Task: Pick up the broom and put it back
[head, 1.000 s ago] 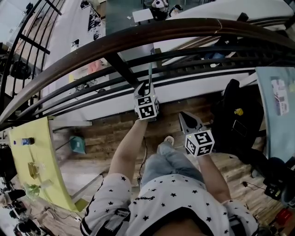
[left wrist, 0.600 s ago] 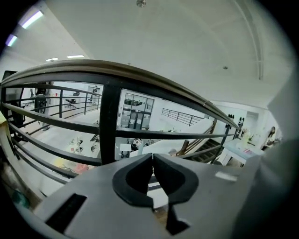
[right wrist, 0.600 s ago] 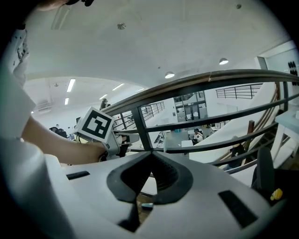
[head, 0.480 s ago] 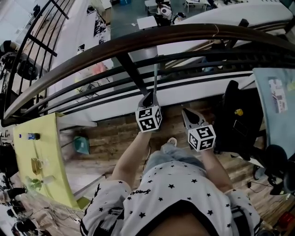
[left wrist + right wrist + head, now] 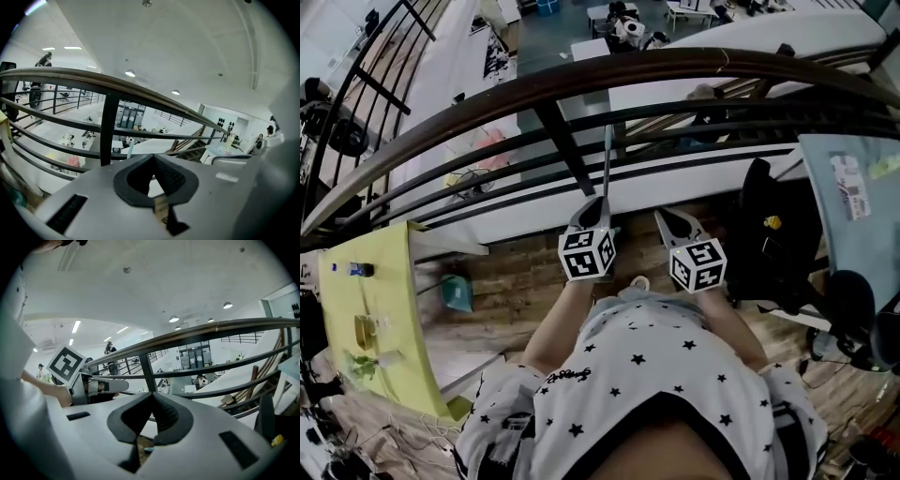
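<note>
1. Since the earlier frame the left gripper (image 5: 596, 206) has dropped lower in the head view, back from the railing (image 5: 487, 105). Its fingers have come together with nothing between them.
2. The broom (image 5: 607, 159) stands upright at the railing, centre frame. Its thin handle rises just beyond the left gripper, left of the fingertips in the left gripper view.
3. The right gripper (image 5: 664, 217) hovers beside the left, its fingers also closed and empty.
4. The floor (image 5: 516, 272) is wooden planks, with a yellow tabletop (image 5: 375, 309) at the left edge and a black chair (image 5: 769, 244) at right. Beyond the curved railing, a bright hall lies below.
</note>
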`<state>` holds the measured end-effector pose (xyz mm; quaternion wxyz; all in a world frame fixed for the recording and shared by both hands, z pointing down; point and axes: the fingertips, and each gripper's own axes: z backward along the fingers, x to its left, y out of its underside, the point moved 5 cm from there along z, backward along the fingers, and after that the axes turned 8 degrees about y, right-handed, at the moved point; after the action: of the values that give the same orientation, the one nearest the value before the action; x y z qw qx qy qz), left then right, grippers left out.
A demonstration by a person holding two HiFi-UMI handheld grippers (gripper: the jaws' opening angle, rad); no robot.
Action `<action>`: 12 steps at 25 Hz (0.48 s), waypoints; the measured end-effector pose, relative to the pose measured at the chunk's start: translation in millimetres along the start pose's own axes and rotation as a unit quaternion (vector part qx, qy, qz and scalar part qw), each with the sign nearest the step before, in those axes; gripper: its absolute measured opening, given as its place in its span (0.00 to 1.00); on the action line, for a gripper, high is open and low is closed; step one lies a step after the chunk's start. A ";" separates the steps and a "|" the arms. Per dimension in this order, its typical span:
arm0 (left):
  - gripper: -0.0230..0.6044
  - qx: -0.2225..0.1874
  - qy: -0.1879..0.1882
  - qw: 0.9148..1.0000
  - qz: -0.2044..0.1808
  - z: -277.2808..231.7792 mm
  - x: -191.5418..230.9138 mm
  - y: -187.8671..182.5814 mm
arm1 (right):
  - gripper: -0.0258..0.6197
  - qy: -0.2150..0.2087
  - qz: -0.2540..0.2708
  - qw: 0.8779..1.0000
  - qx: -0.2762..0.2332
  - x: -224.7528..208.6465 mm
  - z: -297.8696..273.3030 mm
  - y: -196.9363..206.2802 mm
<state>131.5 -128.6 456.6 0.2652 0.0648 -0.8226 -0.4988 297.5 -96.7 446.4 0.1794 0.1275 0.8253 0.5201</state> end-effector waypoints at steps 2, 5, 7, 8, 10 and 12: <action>0.06 0.007 0.008 1.000 -0.008 8.4 -5.1 0.2 | 0.03 -0.001 0.000 1.000 -0.006 1.8 1.2 -3.9; 0.06 0.014 0.020 1.000 -0.009 21.5 -9.9 1.2 | 0.03 0.000 -0.002 1.000 -0.012 4.2 3.6 -6.8; 0.06 0.019 0.028 0.999 -0.003 29.2 -11.5 2.5 | 0.03 0.002 -0.004 1.000 -0.015 5.8 5.5 -7.7; 0.06 0.021 0.032 0.999 -0.001 32.5 -12.1 3.0 | 0.03 0.003 -0.006 1.000 -0.016 6.3 6.5 -8.0; 0.06 0.024 0.038 0.999 0.002 38.3 -12.2 4.4 | 0.03 0.005 -0.008 1.000 -0.019 7.6 8.5 -7.8; 0.06 0.025 0.041 0.999 0.003 43.1 -11.3 5.9 | 0.03 0.006 -0.008 1.000 -0.020 8.8 9.7 -6.0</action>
<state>120.5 -87.6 441.9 0.2989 0.0894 -0.8233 -0.4742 293.6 -87.9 435.6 0.1813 0.1146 0.8166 0.5359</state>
